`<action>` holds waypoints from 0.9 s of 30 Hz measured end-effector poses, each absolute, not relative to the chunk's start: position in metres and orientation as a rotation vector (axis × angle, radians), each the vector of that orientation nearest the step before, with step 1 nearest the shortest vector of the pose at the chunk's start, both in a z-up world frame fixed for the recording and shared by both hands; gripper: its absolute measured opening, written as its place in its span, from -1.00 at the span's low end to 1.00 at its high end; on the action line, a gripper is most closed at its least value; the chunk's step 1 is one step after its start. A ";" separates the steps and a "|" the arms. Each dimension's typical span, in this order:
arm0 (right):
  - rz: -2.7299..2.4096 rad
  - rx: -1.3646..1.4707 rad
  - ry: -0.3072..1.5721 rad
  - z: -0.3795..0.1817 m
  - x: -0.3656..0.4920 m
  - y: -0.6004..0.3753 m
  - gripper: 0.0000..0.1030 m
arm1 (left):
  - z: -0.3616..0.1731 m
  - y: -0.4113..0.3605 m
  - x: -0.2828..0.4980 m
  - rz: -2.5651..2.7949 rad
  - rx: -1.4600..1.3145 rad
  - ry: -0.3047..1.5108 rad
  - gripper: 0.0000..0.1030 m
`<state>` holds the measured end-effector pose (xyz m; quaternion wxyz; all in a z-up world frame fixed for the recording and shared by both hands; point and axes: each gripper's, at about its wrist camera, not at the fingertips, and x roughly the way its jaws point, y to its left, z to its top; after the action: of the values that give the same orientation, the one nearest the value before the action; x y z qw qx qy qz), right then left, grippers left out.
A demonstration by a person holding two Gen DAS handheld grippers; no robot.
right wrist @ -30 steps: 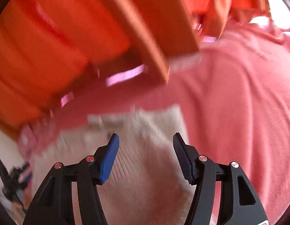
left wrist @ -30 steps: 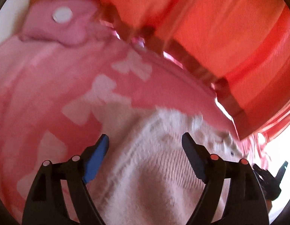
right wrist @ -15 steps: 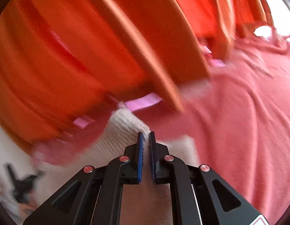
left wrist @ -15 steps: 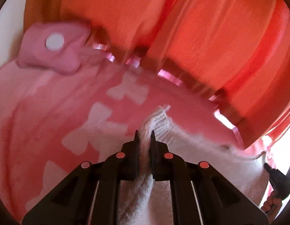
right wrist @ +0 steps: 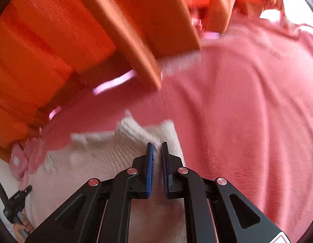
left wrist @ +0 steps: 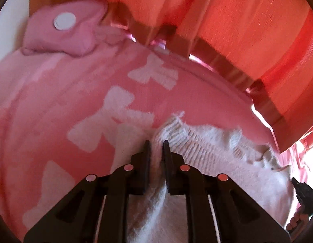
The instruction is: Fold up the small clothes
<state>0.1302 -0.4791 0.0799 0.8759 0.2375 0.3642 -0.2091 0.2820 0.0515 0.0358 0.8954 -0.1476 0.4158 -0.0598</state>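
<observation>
A small white knitted garment (left wrist: 217, 162) lies on a pink blanket with white bow shapes (left wrist: 75, 101). My left gripper (left wrist: 156, 143) pinches a raised ridge of the knit near its far ribbed edge. Its jaws are opening slightly, with the fabric still pressed between the pads. In the right wrist view the same white garment (right wrist: 95, 162) rests on the pink blanket (right wrist: 247, 111). My right gripper (right wrist: 157, 144) grips another ridge at the far edge, blue pads against the knit. Those jaws are also easing open a little.
Orange curtains (left wrist: 247, 20) hang just behind the blanket's far edge, and they fill the upper left of the right wrist view (right wrist: 45, 40). A folded pink piece with a white round patch (left wrist: 63, 32) lies at the far left. A person's fingers (left wrist: 296, 222) show at the lower right.
Both grippers went from wide open over the flat white garment to shut on it. Each now holds up a pinched ridge of knit, and the far edge has bunched.
</observation>
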 end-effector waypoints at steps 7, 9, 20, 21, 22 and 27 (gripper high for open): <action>0.057 0.325 0.870 0.079 0.137 -0.340 -0.68 | 0.079 0.008 0.215 -0.416 -0.282 0.768 0.00; 0.171 0.285 0.973 0.059 0.143 -0.298 -0.68 | 0.061 -0.030 0.208 -0.481 -0.145 0.876 0.00; -0.304 0.483 0.981 0.035 0.114 -0.433 -1.00 | 0.031 0.022 0.231 -0.282 -0.176 0.943 -0.07; -0.341 0.488 0.957 0.039 0.110 -0.442 -1.00 | 0.033 0.031 0.235 -0.266 -0.218 0.934 -0.03; -0.380 0.489 0.922 0.044 0.107 -0.451 -0.78 | 0.035 0.035 0.239 -0.226 -0.227 0.925 0.00; -0.410 0.476 0.844 0.053 0.118 -0.469 -0.07 | 0.050 0.060 0.261 -0.136 -0.337 0.832 0.42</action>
<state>0.1176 -0.4690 0.0533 0.8647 0.2273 0.4029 -0.1957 0.2609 0.0605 0.0500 0.8987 -0.1628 0.4020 -0.0655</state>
